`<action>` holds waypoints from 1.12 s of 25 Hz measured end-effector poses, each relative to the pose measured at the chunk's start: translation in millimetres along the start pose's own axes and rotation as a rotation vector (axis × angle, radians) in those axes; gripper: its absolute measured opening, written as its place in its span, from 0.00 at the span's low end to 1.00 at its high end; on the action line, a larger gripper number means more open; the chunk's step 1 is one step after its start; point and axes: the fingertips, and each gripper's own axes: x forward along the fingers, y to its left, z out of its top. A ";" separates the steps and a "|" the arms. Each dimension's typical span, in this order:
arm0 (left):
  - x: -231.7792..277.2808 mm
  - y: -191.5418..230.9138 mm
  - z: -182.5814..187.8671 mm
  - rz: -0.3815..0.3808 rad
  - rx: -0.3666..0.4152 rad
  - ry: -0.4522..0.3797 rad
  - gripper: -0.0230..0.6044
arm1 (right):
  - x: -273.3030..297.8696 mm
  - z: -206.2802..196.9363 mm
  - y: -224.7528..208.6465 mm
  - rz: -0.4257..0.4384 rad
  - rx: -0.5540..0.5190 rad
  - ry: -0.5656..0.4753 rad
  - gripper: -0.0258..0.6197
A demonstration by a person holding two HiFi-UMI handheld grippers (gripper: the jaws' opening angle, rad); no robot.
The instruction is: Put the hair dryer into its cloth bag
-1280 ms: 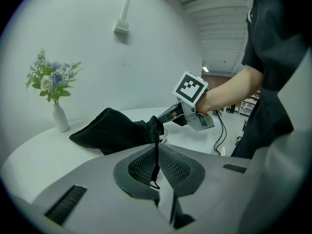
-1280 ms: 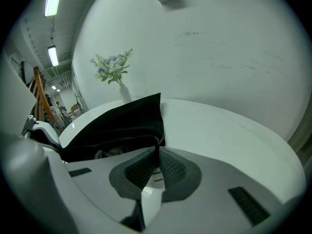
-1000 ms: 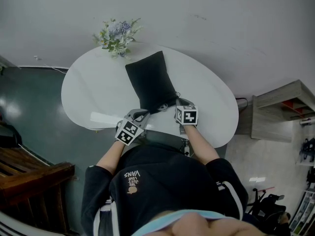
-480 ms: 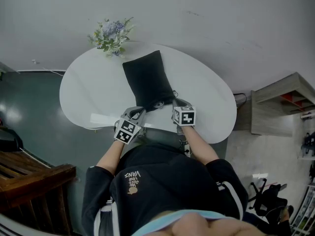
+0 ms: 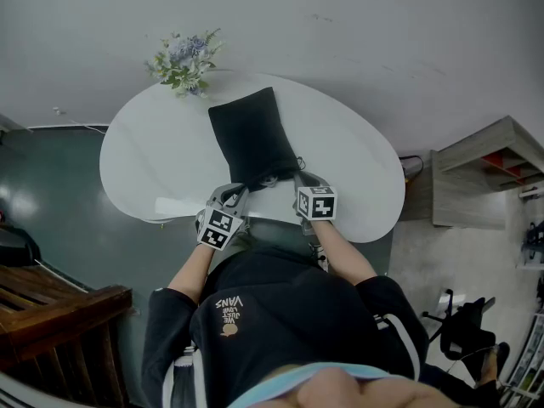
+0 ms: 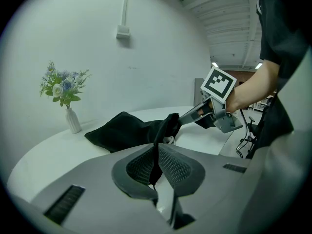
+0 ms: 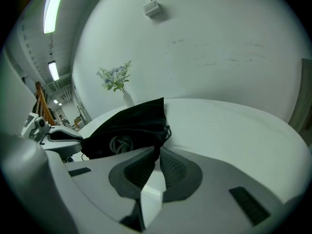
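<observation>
Clamped tight on opposite corners of the black cloth bag's (image 5: 251, 134) mouth, at the near edge of the white table (image 5: 357, 168): left tool (image 6: 157, 150) and right tool (image 7: 158, 152), fabric pinched in closed jaws. Between the tools, inside the mouth, coiled hair-dryer cord (image 7: 119, 144). Bare tabletop right of the right tool; flower vase (image 5: 183, 58) at the far edge.

Both arms reach forward. The left gripper (image 5: 236, 192) and the right gripper (image 5: 299, 178) sit near each other, each with its jaws pinched tight on the cloth bag (image 5: 252, 137).
</observation>
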 end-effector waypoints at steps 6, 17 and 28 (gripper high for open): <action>-1.9 -8.2 -0.2 0.008 -0.010 0.001 0.09 | -13.4 -10.6 -3.0 0.003 0.007 0.007 0.12; -10.8 -30.2 -10.3 0.029 -0.046 0.003 0.09 | -37.0 -37.4 -6.3 0.020 0.017 0.020 0.12; -25.6 -38.1 -9.2 0.100 -0.130 -0.038 0.09 | -68.8 -43.0 8.4 0.090 0.018 -0.036 0.12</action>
